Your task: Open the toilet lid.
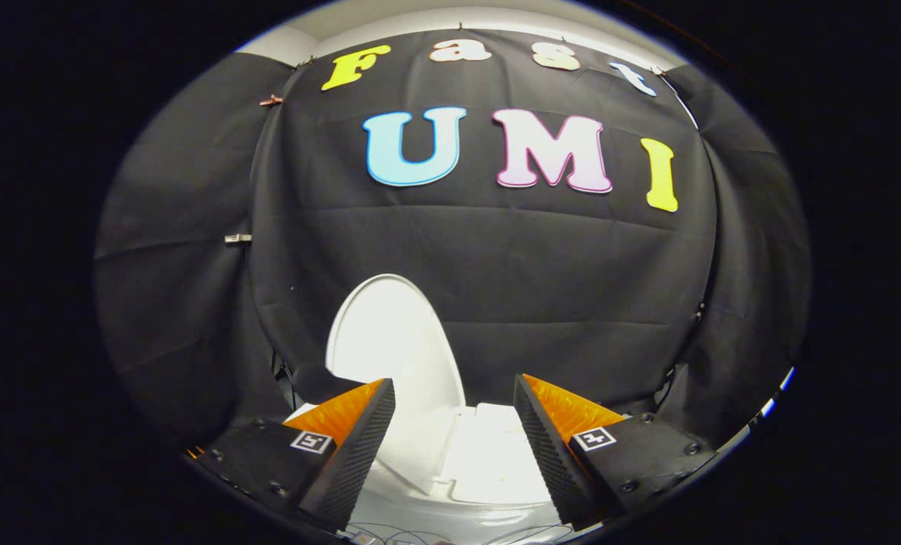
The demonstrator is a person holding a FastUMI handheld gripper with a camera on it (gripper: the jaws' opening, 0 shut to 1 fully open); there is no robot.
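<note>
Tongs point(454, 424): fingers spread wide, holding nothing | smooth white oval plastic toilet lid point(390, 341): raised upright against the black cloth wall point(534, 265), beyond and slightly left of the fingers, long axis vertical | task looks complete

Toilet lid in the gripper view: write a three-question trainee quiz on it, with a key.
1. True or false: the toilet lid stands raised against the black cloth wall.
2. The gripper has its jaws: A) shut on the lid, B) open, holding nothing, C) shut on a cable.
3. Fill in: the white part of the toilet seen between the jaws lies ___ the raised lid.

Key: 1 true. 2 B. 3 below.
</note>
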